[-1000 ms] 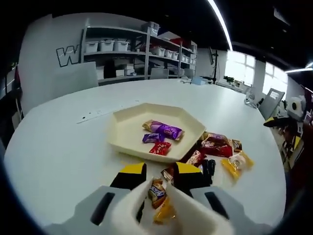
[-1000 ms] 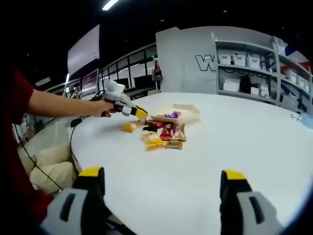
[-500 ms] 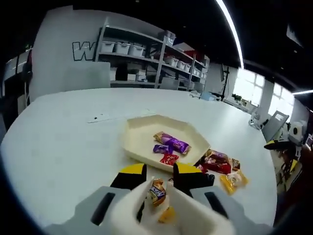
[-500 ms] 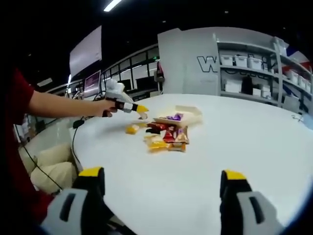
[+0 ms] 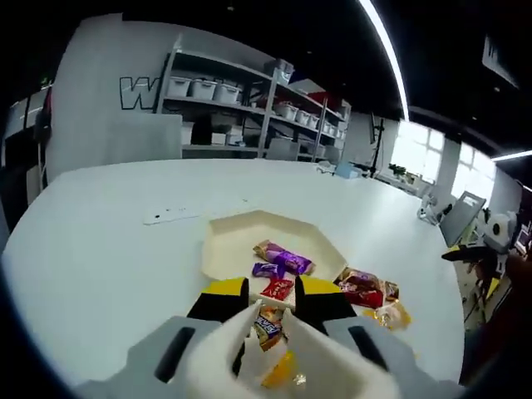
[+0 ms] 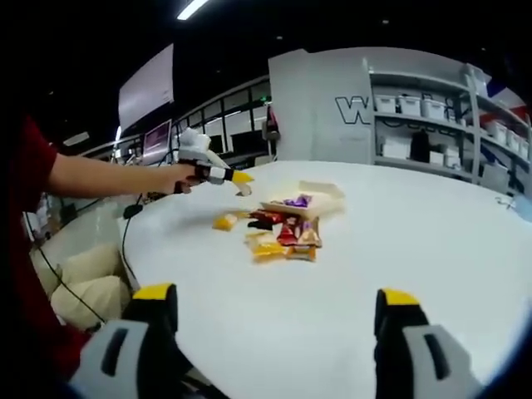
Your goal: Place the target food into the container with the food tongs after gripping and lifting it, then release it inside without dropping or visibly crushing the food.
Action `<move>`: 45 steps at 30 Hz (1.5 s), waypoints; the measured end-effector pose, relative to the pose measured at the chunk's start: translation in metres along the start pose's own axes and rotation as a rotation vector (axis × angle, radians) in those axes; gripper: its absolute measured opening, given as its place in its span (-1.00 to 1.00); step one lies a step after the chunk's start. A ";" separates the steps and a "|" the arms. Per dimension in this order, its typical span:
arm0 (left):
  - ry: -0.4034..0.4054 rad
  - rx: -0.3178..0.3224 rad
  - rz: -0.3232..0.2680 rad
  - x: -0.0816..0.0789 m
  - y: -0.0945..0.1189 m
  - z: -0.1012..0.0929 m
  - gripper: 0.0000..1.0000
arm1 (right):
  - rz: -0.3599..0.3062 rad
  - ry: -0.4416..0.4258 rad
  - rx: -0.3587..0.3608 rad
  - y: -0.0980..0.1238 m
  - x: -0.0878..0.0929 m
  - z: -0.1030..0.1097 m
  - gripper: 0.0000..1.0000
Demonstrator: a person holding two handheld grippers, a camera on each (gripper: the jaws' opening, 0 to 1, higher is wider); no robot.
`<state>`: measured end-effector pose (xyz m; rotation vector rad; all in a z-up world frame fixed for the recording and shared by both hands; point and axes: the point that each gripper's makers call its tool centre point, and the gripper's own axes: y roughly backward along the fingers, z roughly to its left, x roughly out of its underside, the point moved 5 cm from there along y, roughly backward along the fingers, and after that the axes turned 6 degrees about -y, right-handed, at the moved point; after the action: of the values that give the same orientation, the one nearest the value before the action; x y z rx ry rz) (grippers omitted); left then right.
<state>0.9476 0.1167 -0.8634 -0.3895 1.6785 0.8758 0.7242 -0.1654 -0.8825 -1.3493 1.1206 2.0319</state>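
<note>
In the left gripper view our left tongs (image 5: 268, 309), white with yellow-tipped black jaws, are clamped on a small orange-and-white wrapped candy (image 5: 268, 324), held up off the round white table (image 5: 100, 258); its lower end is tucked between the white tong arms and hard to read. Just past the jaw tips sits the cream hexagonal shallow tray (image 5: 223, 249), holding a purple wrapped candy (image 5: 287, 258), a smaller violet one and a red one partly hidden by the jaws. To the right of the tray lie loose red and yellow wrapped sweets (image 5: 366, 293) on the table. In the right gripper view our right tongs (image 6: 274, 320) hang low over the near table edge, jaws wide apart with nothing between them. Farther off, a bare forearm (image 6: 108, 179) reaches out level from the left, carrying the left tongs above the table beside the tray and the scattered sweets
</note>
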 end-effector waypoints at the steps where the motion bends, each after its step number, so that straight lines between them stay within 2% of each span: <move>1: 0.009 0.007 0.003 0.000 -0.002 -0.001 -0.60 | -0.004 -0.005 -0.001 0.000 0.000 0.000 0.97; 13: -0.003 0.036 -0.002 -0.011 -0.013 -0.006 -0.60 | 0.006 -0.007 0.008 0.001 0.003 -0.001 0.97; 31: -0.051 0.059 0.002 -0.032 -0.044 -0.010 -0.57 | 0.004 -0.017 0.042 0.010 0.004 -0.013 0.97; 37: -0.097 0.054 -0.012 -0.033 -0.044 -0.009 -0.52 | -0.005 -0.033 0.021 0.010 0.002 -0.011 0.98; 45: -0.075 0.059 -0.027 -0.039 -0.038 -0.009 -0.51 | 0.003 -0.009 0.021 0.009 0.004 -0.010 0.98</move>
<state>0.9775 0.0777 -0.8394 -0.3341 1.6226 0.8100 0.7212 -0.1786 -0.8840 -1.3280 1.1374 2.0205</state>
